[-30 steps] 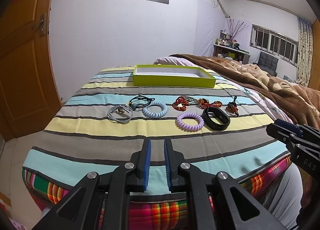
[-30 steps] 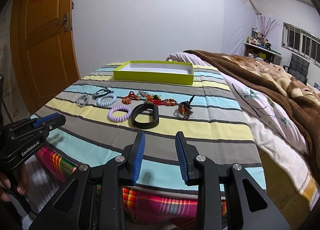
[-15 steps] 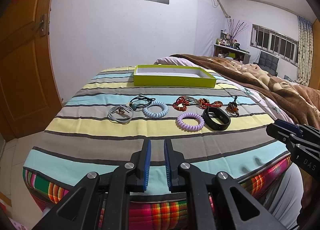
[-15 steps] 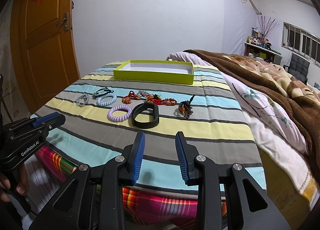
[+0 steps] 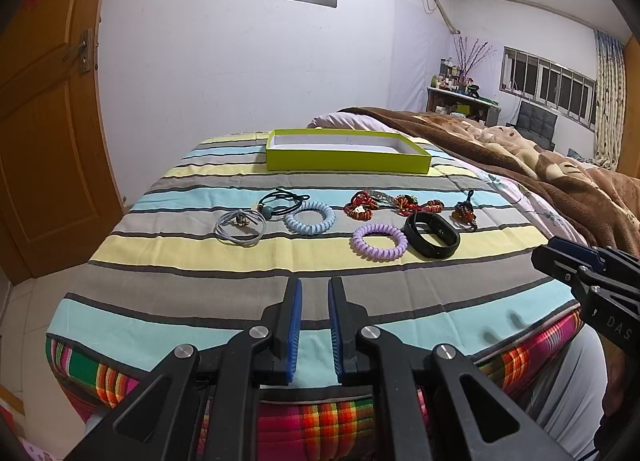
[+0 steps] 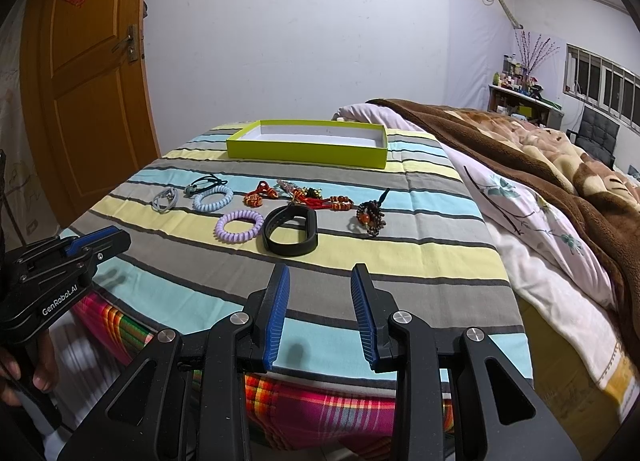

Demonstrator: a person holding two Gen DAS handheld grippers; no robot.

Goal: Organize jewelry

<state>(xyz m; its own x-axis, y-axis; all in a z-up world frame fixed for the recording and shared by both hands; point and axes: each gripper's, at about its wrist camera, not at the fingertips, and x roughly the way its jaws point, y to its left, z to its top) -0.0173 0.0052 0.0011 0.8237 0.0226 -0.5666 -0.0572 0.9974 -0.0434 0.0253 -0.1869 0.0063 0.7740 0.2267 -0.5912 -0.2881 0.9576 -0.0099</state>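
Note:
Several pieces of jewelry lie in a row on the striped bed cover: a grey cord loop [image 5: 239, 225], a dark cord with a teal bead [image 5: 280, 203], a light blue coil band [image 5: 309, 217], a purple coil band [image 5: 379, 241], a black wristband [image 5: 431, 234], red knotted cords [image 5: 384, 205] and a dark bead charm [image 5: 465, 213]. An empty lime-green tray [image 5: 347, 149] stands behind them. My left gripper [image 5: 314, 289] hovers near the bed's front edge, open by a narrow gap, empty. My right gripper [image 6: 320, 277] is open wider, empty, in front of the black wristband [image 6: 291, 231].
The striped bed cover [image 5: 200, 285] ends just below both grippers. A brown blanket [image 5: 560, 177] covers the right side of the bed. A wooden door [image 5: 44, 121] stands at the left. A shelf and window are at the far right.

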